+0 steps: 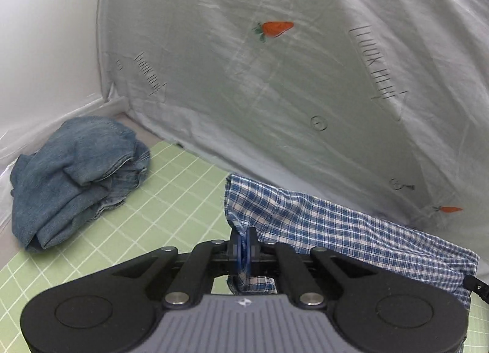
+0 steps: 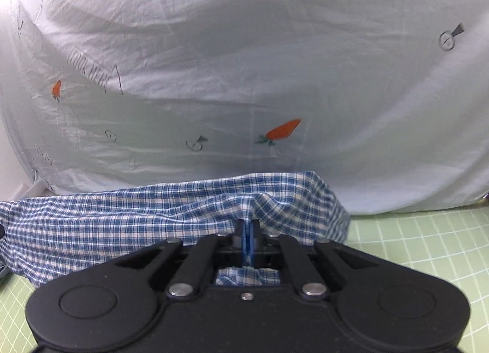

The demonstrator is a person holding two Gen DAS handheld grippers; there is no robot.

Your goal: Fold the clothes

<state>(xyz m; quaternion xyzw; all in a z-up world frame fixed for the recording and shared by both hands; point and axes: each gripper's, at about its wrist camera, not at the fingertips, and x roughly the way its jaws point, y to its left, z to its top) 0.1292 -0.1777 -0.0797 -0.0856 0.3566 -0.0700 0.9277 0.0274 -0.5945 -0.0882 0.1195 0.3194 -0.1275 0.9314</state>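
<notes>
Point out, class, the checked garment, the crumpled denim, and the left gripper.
checked garment (image 2: pixel 137 218): right wrist view, middle of its draped cloth.
crumpled denim (image 1: pixel 73 175): left wrist view, centre of the heap.
left gripper (image 1: pixel 244 243): left wrist view, between its fingertips.

The checked garment (image 1: pixel 351 224) is blue and white in a small plaid. The crumpled denim piece (image 1: pixel 76 175) is faded mid-blue with paler worn seams. The mat (image 1: pixel 171 200) under both is pale green, ruled with a white grid. The backdrop sheet (image 2: pixel 244 62) is white, printed with orange carrots with green tops, grey lettering and small grey circles. Both gripper bodies are black; the left gripper (image 1: pixel 243 244) has a grey ribbed panel.
</notes>
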